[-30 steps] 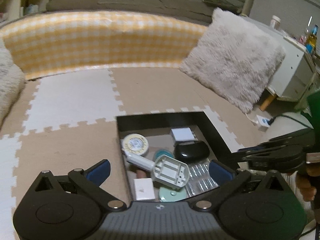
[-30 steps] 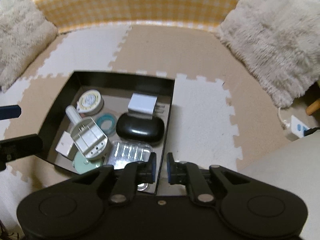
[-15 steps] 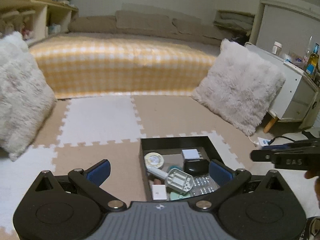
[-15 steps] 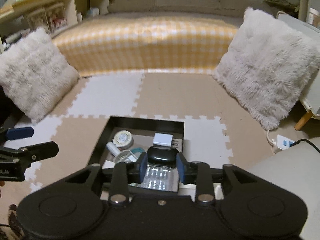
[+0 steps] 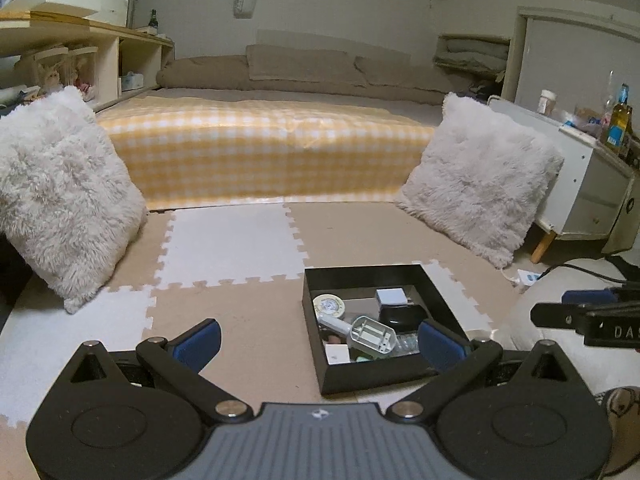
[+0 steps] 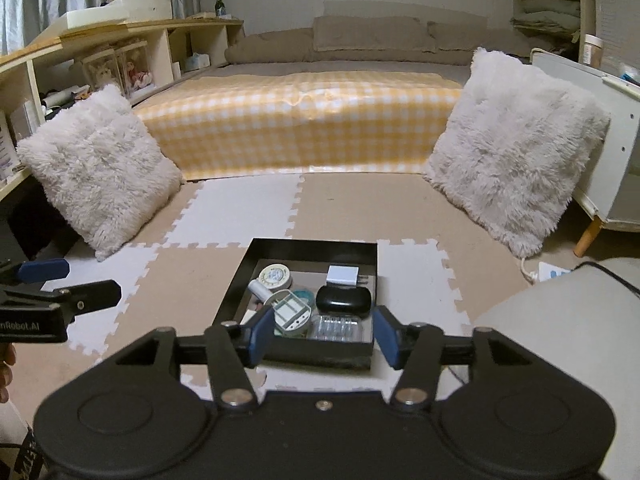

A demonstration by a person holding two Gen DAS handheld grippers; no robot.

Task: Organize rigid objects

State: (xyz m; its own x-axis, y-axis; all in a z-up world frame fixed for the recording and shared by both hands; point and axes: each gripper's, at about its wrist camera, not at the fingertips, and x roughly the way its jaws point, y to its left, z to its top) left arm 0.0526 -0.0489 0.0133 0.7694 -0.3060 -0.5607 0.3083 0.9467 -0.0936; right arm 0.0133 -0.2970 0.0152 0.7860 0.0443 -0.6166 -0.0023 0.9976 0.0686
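A black tray [image 5: 362, 268] [image 6: 312, 242] sits on the foam mat. It holds a round tin [image 5: 328, 305] [image 6: 275, 276], a white charger [image 5: 390, 296] [image 6: 343, 275], a black case [image 5: 402, 314] [image 6: 343, 300], a grey plastic piece [image 5: 370, 334] [image 6: 292, 312] and a clear blister pack [image 6: 336, 326]. My left gripper [image 5: 319, 342] hangs open above the tray's near-left side, holding nothing. My right gripper [image 6: 323, 336] is above the tray's near edge; its jaws are opening with nothing gripped between them. Each gripper shows at the edge of the other's view: the right gripper [image 5: 580, 316], the left gripper [image 6: 60, 284].
Two fluffy pillows [image 6: 100, 168] [image 6: 516, 148] lean at either side of a low bed with a yellow checked cover [image 6: 300, 120]. A wooden shelf [image 6: 100, 60] runs along the left, a white cabinet [image 5: 592, 184] stands right. A power strip [image 6: 552, 270] lies near a pale cushion [image 6: 560, 340].
Both grippers have risen and drawn back from the tray, so it looks smaller and more of the room shows. The right jaws went from nearly shut to apart. The left stayed open.
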